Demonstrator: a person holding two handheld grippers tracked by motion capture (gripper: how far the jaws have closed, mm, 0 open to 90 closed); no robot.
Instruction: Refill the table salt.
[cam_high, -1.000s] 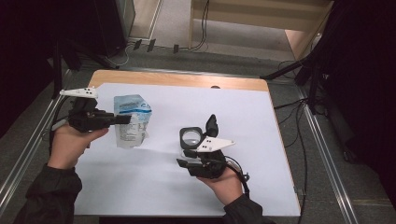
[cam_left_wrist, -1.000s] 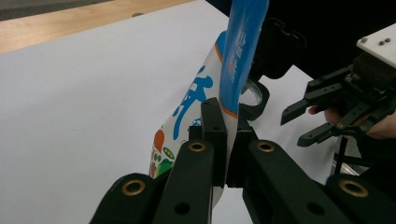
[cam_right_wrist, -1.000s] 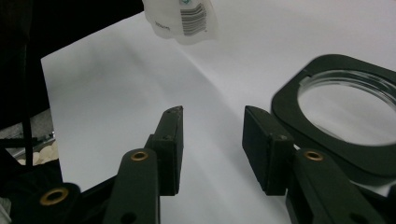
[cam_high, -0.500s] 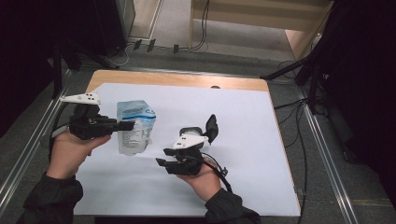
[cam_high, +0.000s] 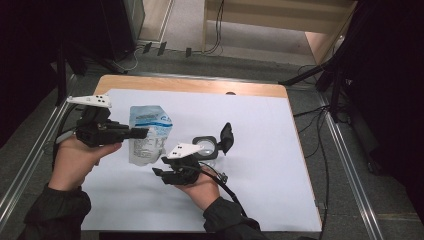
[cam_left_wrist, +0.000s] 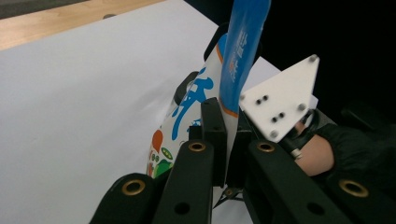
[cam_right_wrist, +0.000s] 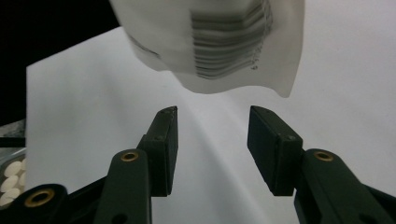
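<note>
A person sits at a table (cam_high: 260, 90) covered by a white sheet (cam_high: 260, 150), holding a two-jaw gripper in each hand.

In the high view, the left gripper (cam_high: 142, 132) is at about 9 o'clock on the sheet, its jaws pointing toward 3 o'clock. It is clenched on the upper edge of a pale plastic pouch (cam_high: 147, 135) with blue printing, which hangs lifted, its lower end near or on the sheet (contact cannot be told). The left gripper view shows the same grasp up close: the two black jaws are pressed together on the pouch's (cam_left_wrist: 233, 60) blue and white edge, with orange and green print lower down.

The right gripper (cam_high: 159, 172) is near the centre of the sheet, at about 5 o'clock from the pouch, its jaws pointing toward 9 o'clock at the pouch's lower end. In the right gripper view its jaws (cam_right_wrist: 212, 140) are released, spread apart with white sheet between them, and the pouch's bottom corner (cam_right_wrist: 219, 46), bearing a barcode, hangs just beyond the fingertips, not touching them.

Just past the right hand (cam_high: 202, 187), toward 12 o'clock, a small round container (cam_high: 206, 146) lies on the sheet with its black lid (cam_high: 226, 137) flipped open toward 3 o'clock. White tablets (cam_right_wrist: 10, 175) show at 8 o'clock in the right gripper view.
</note>
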